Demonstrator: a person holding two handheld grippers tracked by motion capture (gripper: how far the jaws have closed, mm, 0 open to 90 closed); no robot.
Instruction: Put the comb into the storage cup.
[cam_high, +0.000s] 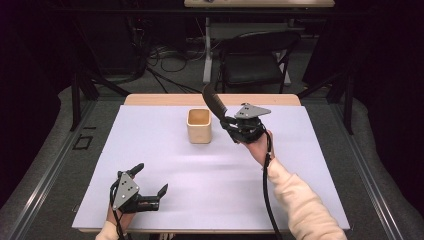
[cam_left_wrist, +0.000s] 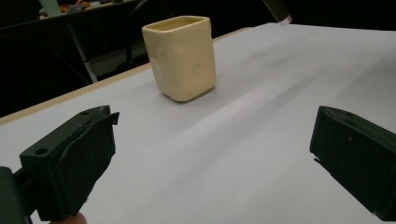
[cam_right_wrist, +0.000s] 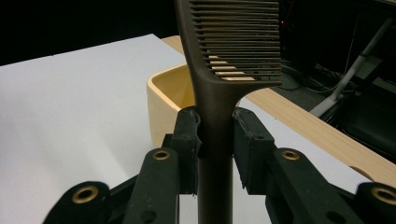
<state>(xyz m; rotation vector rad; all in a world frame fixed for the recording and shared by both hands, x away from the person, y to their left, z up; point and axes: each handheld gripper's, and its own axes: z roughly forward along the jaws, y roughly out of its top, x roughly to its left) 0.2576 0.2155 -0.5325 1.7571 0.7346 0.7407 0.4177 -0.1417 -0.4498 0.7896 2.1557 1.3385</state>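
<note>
From the high view, my right gripper (cam_high: 226, 121) held a dark comb (cam_high: 214, 102) by its handle, just beside the cream cup (cam_high: 199, 126) and to the right of it, with the toothed end tilted up and toward the space over the cup's open mouth. My left gripper (cam_high: 150, 179) rested low on the white counter (cam_high: 165, 165), well apart from the cup on the near side, its jaws spread wide and nothing between them. In the left gripper view the two black jaws stood far apart over bare counter, the cup (cam_left_wrist: 182, 57) stood upright ahead of them, and the tip of the comb (cam_left_wrist: 279, 10) hung above and to the right of the cup. In the right gripper view the pads pressed on both sides of the comb's narrow handle (cam_right_wrist: 214, 116), the teeth (cam_right_wrist: 238, 42) rose above the jaws, and the cup's rim (cam_right_wrist: 161, 81) lay just behind the handle. I judged the comb light, stiff and rather smooth, so it could swivel in the pads if knocked; the handle close under the teeth seemed the right place to grip, leaving the thin teeth free. The cup looked light enough to tip if the comb struck its wall.
</note>
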